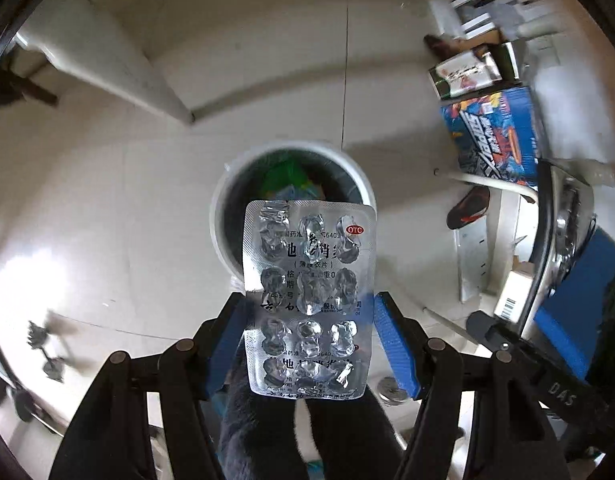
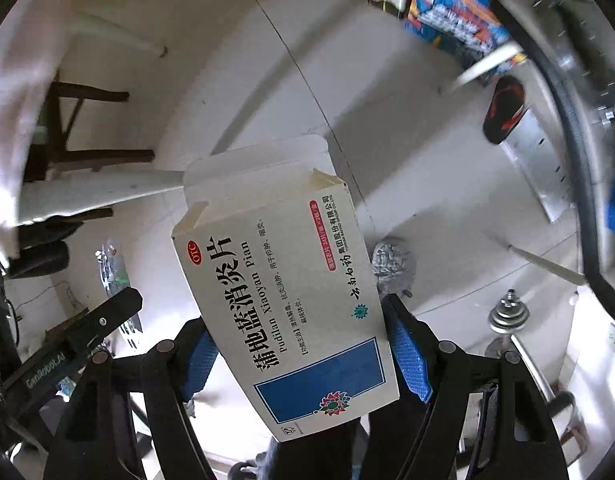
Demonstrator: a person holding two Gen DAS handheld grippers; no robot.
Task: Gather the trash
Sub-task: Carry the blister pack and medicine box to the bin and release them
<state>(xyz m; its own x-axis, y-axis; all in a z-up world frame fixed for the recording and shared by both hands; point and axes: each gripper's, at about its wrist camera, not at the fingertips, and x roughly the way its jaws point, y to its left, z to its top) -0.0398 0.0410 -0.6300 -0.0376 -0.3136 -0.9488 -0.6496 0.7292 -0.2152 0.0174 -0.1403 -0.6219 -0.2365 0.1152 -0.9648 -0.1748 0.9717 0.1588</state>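
Left wrist view: the left gripper (image 1: pixel 309 332) is clamped on an emptied blister pack (image 1: pixel 309 300) at frame centre, held above the open bin (image 1: pixel 361 178), likely for dropping.

Right wrist view: the right gripper (image 2: pixel 297 354) pinches a medicine box (image 2: pixel 285 292), centre frame, flap open.

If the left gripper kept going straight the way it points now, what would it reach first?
Probably the round white trash bin on the tiled floor: it lies dead ahead beyond the left gripper, which holds a silver empty blister pack. Depth is unclear, but nothing shows between them.
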